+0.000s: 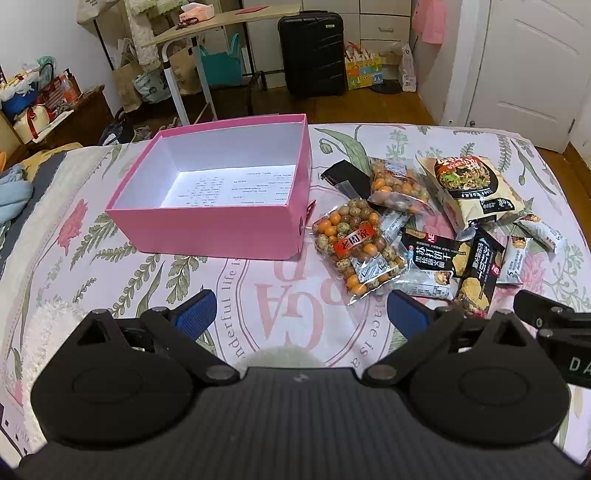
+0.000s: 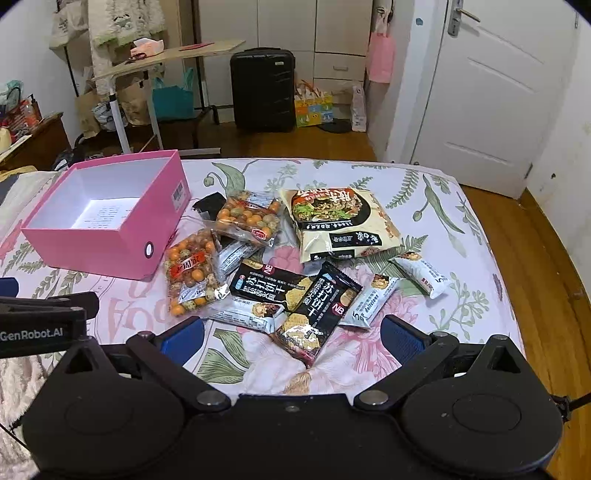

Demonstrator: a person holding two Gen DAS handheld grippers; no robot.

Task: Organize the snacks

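An open pink box (image 1: 207, 229) (image 2: 92, 240), with nothing inside, stands on the floral bedspread. To its right lies a pile of snacks: two clear bags of coated nuts (image 1: 354, 247) (image 2: 192, 273), two black cracker packs (image 1: 443, 254) (image 2: 317, 306), a large beige noodle bag (image 1: 469, 184) (image 2: 340, 221) and several small white bars (image 2: 421, 273). My left gripper (image 1: 299, 314) is open and empty, hovering near the bed's front, just short of the nearer nut bag. My right gripper (image 2: 291, 336) is open and empty, just short of the black cracker pack.
The bed's right edge drops to a wooden floor (image 2: 535, 277). Beyond the bed stand a black suitcase (image 1: 312, 55), a tilted side table (image 1: 207, 33), bags and a white door (image 2: 491, 92). A small black pouch (image 1: 347, 177) lies behind the nut bags.
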